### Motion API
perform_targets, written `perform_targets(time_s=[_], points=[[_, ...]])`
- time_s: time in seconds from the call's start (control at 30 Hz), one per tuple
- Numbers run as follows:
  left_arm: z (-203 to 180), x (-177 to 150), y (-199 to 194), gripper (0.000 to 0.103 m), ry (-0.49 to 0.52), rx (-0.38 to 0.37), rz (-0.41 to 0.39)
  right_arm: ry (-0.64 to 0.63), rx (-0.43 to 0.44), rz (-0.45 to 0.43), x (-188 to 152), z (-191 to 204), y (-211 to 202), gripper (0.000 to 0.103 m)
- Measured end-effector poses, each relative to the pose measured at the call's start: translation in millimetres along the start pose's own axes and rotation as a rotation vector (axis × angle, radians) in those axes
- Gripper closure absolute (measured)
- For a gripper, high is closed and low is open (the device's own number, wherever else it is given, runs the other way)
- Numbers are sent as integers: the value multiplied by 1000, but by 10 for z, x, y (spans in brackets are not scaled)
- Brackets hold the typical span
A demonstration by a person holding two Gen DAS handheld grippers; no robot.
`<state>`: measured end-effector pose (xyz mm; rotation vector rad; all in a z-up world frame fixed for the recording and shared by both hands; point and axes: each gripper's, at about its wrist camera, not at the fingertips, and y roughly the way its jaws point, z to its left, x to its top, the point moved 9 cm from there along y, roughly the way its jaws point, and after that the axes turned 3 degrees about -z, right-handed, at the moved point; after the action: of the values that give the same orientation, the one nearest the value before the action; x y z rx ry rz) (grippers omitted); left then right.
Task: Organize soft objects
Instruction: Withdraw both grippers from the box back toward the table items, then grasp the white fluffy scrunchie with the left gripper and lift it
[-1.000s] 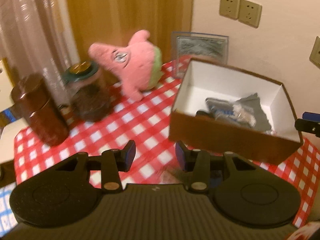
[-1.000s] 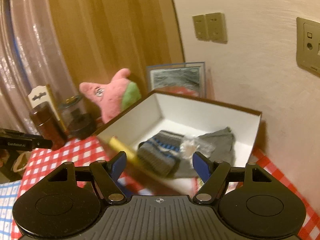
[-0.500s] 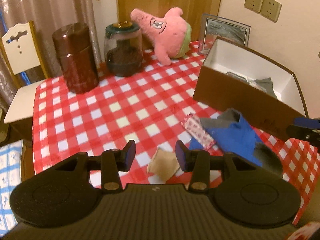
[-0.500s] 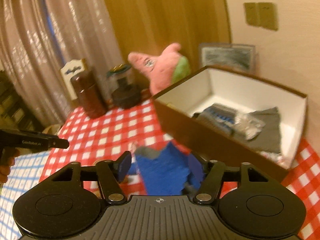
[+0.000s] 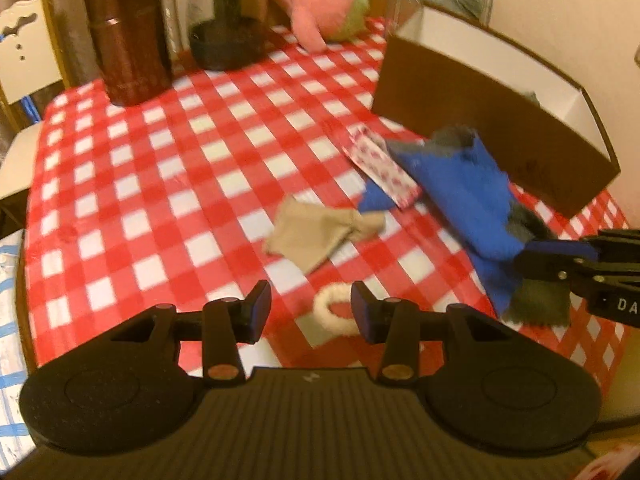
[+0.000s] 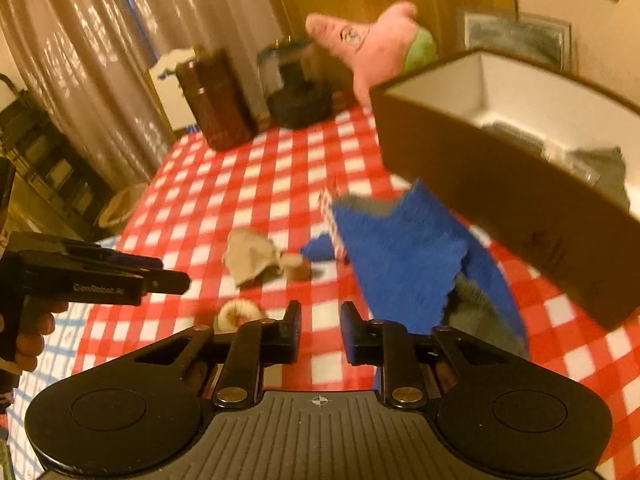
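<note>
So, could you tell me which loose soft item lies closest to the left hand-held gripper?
The small cream fluffy ring, just ahead of its fingertips; the beige cloth lies farther off.

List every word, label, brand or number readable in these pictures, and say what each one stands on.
"GenRobot.AI": on the side of the left gripper, seen from the right wrist, slightly blurred.
"DA": white letters on the right gripper, cut off at the frame edge in the left wrist view.
Dark marks on the cardboard box outer wall: too blurred to read.
Framed picture by the wall: no legible text.
Brown canister: nothing readable.
</note>
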<state>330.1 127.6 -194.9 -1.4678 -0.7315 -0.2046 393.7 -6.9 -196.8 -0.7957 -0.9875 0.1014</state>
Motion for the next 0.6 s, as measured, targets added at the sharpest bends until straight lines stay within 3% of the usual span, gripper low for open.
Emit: perform_targets(time_s=[0.23, 0.6], points=[[-146, -159, 299, 54, 17, -37, 66, 21, -14, 42, -77, -83, 124, 80], [-234, -197, 519, 53, 35, -48, 110, 50, -26, 78, -128, -176, 249, 80]])
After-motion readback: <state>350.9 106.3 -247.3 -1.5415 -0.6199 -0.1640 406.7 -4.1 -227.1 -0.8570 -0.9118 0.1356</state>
